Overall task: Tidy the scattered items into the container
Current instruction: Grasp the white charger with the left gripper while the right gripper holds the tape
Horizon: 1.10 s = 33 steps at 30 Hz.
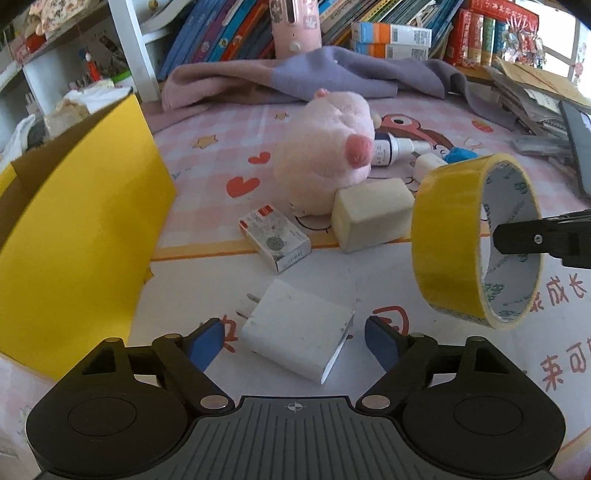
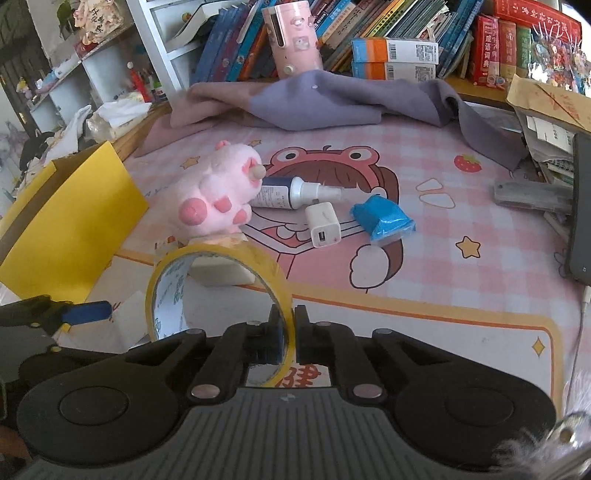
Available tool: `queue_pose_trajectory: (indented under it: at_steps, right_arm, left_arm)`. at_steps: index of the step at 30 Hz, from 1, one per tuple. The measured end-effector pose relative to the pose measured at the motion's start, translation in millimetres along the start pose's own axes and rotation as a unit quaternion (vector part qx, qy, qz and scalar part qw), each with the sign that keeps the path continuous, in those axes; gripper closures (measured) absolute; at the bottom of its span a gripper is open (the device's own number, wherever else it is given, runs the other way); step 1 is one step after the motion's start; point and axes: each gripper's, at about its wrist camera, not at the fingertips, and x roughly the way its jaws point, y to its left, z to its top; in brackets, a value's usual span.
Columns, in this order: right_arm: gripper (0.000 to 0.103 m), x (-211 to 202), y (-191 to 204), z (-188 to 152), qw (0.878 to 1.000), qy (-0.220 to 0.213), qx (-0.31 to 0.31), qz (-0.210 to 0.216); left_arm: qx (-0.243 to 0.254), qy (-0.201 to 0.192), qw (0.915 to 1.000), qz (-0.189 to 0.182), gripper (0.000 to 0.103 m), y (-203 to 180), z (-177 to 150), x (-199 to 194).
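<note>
A white charger plug lies on the printed mat between the blue pads of my left gripper, which is open with a small gap on each side. My right gripper is shut on the wall of a yellow tape roll, holding it upright above the mat; in the left wrist view the tape roll hangs at the right. The yellow cardboard box stands open at the left. A pink plush toy, a beige block and a small printed carton lie beyond the plug.
A spray bottle, a small white USB charger and a blue packet lie mid-mat. A purple blanket and rows of books line the back. Papers and a dark phone sit at the right edge.
</note>
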Motion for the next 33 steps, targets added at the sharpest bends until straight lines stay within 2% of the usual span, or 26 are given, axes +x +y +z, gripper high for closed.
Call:
queue_pose_trajectory:
  at_steps: [2,3,4,8,15,25,33]
  right_arm:
    - [0.097,0,0,0,1.000,0.002,-0.003,0.003]
    - [0.097,0,0,-1,1.000,0.004,-0.004,0.004]
    - [0.097,0,0,-1,1.000,0.005,-0.004,0.006]
    - [0.097,-1,2,-2,1.000,0.010,-0.005,0.010]
    - [0.097,-9,9,-5,1.000,0.006,-0.004,0.014]
    - [0.097,-41,36,-21,1.000,-0.022,0.006,-0.010]
    - [0.097,-65,72,-40,0.999,-0.043,0.013,-0.026]
  left_arm:
    - [-0.015,0.000,0.9999,-0.008,0.030,3,0,0]
    - [-0.022,0.000,0.9996,-0.016,0.038,4,0,0]
    - [-0.028,0.000,0.9994,-0.022,0.039,5,0,0]
    - [-0.047,0.002,0.9985,-0.027,0.040,11,-1,-4]
    - [-0.066,-0.023,0.9968,-0.038,0.040,22,-8,-29]
    - [-0.020,-0.085,0.9940,-0.066,0.039,30,-23,-76]
    - [0.005,-0.115,0.9892,-0.091,0.039,52,-47,-106]
